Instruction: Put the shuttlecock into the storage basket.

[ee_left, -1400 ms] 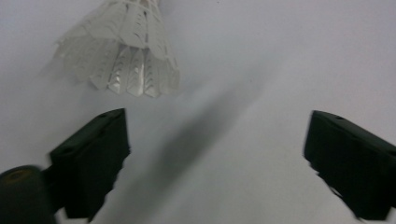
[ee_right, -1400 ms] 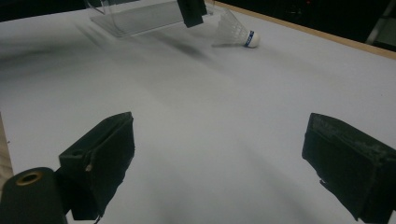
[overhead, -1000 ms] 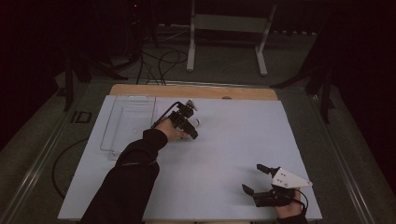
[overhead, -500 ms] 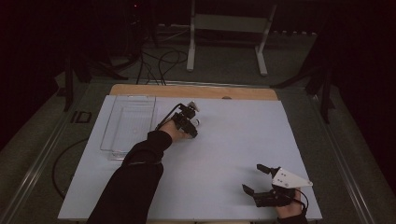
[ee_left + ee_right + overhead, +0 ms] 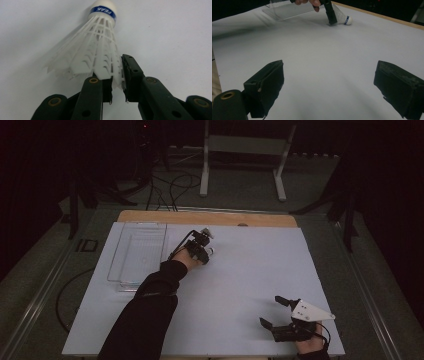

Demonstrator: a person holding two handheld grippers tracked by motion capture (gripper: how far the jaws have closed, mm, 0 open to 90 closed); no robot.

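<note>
Left gripper (image 5: pixel 117 82) jaws have just been closing, now pinching the shuttlecock (image 5: pixel 97 47) by its skirt edge | shuttlecock lies on the white table (image 5: pixel 250 285), just right of the clear tray (image 5: pixel 137 252), long axis running away from the jaws, cork farthest | right gripper (image 5: pixel 274 312) spread wide, idle, well apart at the near edge.

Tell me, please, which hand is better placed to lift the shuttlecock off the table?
Left: the left gripper has just closed on the shuttlecock skirt. The right gripper sits open, far off.
</note>
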